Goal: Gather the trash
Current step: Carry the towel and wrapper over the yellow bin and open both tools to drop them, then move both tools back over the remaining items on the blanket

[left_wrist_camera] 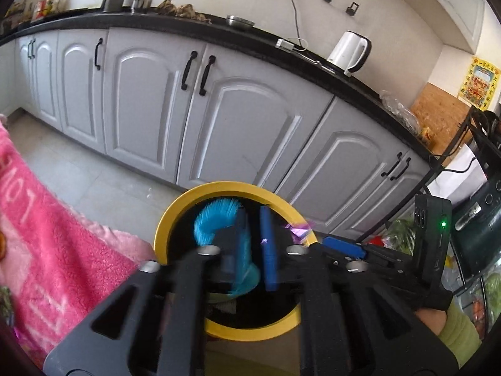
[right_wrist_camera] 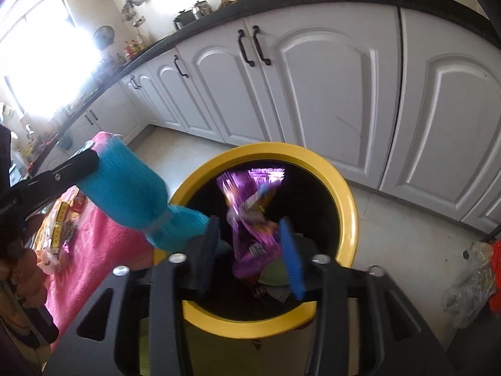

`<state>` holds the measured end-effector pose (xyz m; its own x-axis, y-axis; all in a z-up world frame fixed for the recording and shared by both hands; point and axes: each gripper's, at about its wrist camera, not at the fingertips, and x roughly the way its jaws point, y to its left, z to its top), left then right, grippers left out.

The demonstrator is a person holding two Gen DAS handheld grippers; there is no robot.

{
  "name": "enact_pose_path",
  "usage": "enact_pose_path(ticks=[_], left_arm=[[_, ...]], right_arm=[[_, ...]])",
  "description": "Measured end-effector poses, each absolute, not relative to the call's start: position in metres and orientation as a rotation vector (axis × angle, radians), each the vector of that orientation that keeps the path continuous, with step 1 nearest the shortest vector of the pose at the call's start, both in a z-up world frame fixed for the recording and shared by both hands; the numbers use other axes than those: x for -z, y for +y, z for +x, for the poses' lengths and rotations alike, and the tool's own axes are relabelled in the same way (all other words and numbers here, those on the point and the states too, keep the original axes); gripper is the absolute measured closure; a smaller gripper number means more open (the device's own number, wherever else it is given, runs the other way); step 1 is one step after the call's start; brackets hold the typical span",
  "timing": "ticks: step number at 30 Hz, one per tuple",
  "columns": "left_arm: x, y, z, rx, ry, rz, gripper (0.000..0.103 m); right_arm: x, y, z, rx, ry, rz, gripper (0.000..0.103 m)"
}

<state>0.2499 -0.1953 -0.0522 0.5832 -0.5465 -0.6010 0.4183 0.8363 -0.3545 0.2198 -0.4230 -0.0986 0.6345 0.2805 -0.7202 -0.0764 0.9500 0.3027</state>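
A bin with a yellow rim (left_wrist_camera: 175,216) (right_wrist_camera: 347,203) stands open below both grippers. In the left wrist view my left gripper (left_wrist_camera: 250,250) hangs over its mouth. A turquoise crinkled piece of trash (left_wrist_camera: 213,219) lies against the black finger, with a gap to the blue pad. In the right wrist view that piece (right_wrist_camera: 125,188) trails from the left gripper (right_wrist_camera: 89,161) toward the bin. My right gripper (right_wrist_camera: 250,250) is open over the bin, with a blurred shiny purple wrapper (right_wrist_camera: 247,206) loose between its fingers. The wrapper (left_wrist_camera: 299,230) and right gripper (left_wrist_camera: 341,247) show at the rim.
A pink towel (left_wrist_camera: 47,219) (right_wrist_camera: 90,250) covers a surface left of the bin, with small items on it. White cabinets (left_wrist_camera: 250,119) under a black counter run behind. A kettle (left_wrist_camera: 349,50) stands on the counter. A plastic bag (right_wrist_camera: 469,282) lies on the floor at right.
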Motion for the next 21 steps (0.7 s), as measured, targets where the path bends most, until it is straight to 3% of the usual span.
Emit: enact_pose_path(ticks=[1, 3, 8, 16, 21], left_arm=[[0.053, -0.194, 0.249, 0.555, 0.763, -0.178, 0.067], [0.054, -0.191, 0.248, 0.542, 0.761, -0.173, 0.065], [0.051, -0.176, 0.241, 0.49, 0.754, -0.169, 0.047], [0.038, -0.131, 0.221, 0.406, 0.717, -0.205, 0.011], [0.029, -0.101, 0.208, 0.349, 0.696, -0.234, 0.011]], right_arm=[[0.099, -0.424, 0.22, -0.199, 0.862, 0.256, 0.055], [0.099, -0.425, 0.22, -0.194, 0.861, 0.261, 0.053], [0.094, -0.422, 0.218, -0.18, 0.843, 0.242, 0.046], [0.07, -0.401, 0.207, -0.182, 0.768, 0.187, 0.027], [0.053, -0.386, 0.199, -0.199, 0.717, 0.156, 0.018]])
